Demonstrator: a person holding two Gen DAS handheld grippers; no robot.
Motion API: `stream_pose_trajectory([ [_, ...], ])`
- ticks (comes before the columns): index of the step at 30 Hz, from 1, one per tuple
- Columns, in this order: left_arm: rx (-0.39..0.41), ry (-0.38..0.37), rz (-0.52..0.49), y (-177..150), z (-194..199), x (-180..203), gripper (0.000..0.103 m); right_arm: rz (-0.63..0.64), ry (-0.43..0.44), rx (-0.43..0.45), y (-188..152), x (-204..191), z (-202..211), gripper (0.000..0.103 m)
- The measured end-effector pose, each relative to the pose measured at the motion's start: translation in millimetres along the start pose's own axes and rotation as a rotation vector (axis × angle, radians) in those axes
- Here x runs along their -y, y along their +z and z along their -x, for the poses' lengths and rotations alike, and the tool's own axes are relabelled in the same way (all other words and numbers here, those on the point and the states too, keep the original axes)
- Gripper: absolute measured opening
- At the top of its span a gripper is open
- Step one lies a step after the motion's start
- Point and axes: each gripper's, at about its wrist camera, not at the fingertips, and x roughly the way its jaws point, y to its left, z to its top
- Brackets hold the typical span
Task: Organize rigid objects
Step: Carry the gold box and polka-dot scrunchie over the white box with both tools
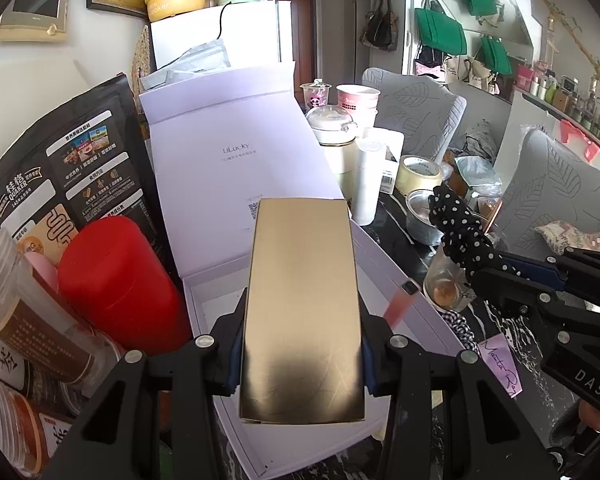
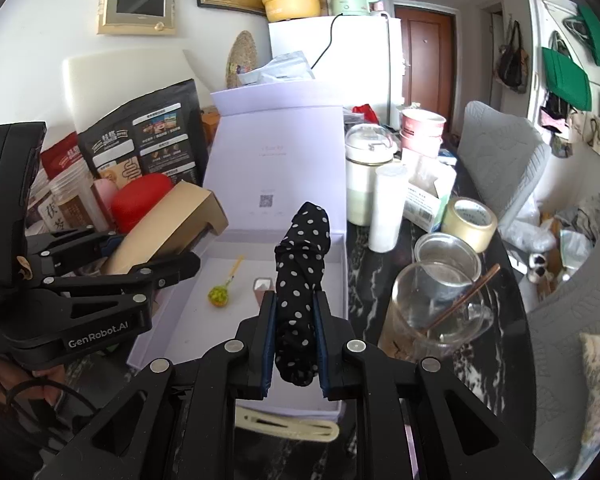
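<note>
My left gripper (image 1: 302,314) is shut on a gold rectangular box (image 1: 304,280), held above the open white gift box (image 1: 204,304), whose lid (image 1: 236,152) stands upright behind. My right gripper (image 2: 296,304) is shut on a black polka-dot soft-covered item (image 2: 304,248), held over the gift box's right side. On the gift box's floor (image 2: 188,300) lie a small yellow-green ball on a stick (image 2: 219,295) and a small pink piece (image 2: 262,285). The right wrist view shows the left gripper (image 2: 152,252) with the gold box (image 2: 172,224) at the left.
A red canister (image 1: 116,280), a black oats bag (image 1: 72,168) and jars crowd the gift box's left side. To its right stand a white bottle (image 2: 388,208), a cream jar (image 2: 364,172), a tape roll (image 2: 470,222), a metal cup (image 2: 448,256) and a glass mug (image 2: 432,312). Grey chairs (image 2: 496,152) are beyond.
</note>
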Motion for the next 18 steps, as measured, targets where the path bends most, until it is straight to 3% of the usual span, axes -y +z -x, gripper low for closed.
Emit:
stream_pose_trajectory([
  [8, -0.041, 0.004, 0.029, 0.8, -24.5, -9.2, 0.044, -0.007, -0.025, -0.047, 6.4, 10.7, -27.6, 0.017],
  [18, -0.131, -0.002, 0.06, -19.9, -59.7, -15.4, 0.044, -0.045, -0.027, -0.121, -10.5, 18.1, -53.4, 0.017],
])
